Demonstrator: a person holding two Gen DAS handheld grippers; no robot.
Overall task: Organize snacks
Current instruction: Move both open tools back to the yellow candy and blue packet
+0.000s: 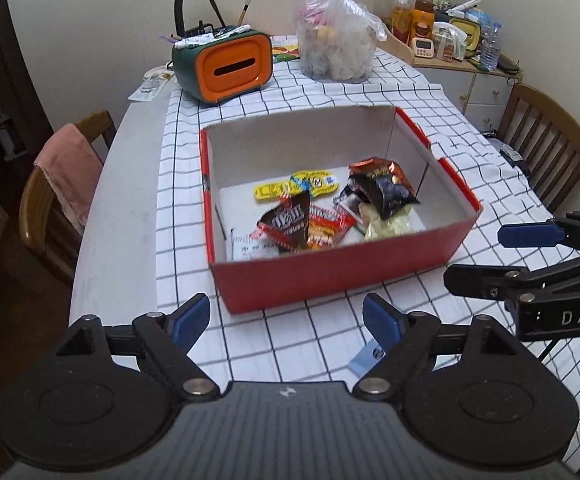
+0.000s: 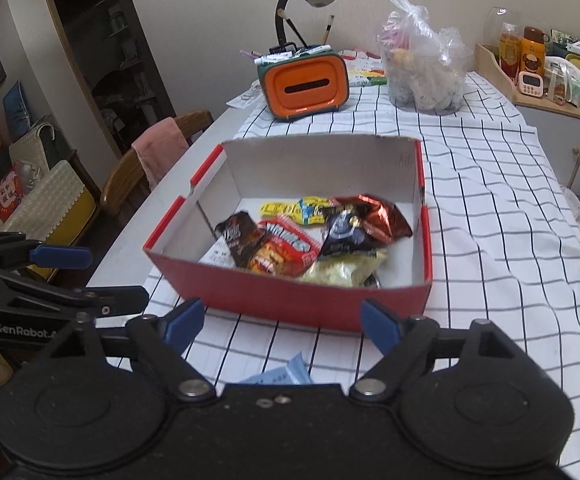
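Two tools, left tool and right tool, gape empty just short of the box of snacks, a blue packet lying under them.

Left gripper, jaws apart and empty, over the checked tablecloth before a red box holding snack packets. Right gripper enters at right; a blue packet lies beneath.

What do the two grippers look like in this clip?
Both are matte black plastic with round pivot discs, silver rivets and blue pads on the fingers. The left gripper carries white "GenRobot" lettering on its side; the right gripper shows "DAS". No cables or sleeves visible.
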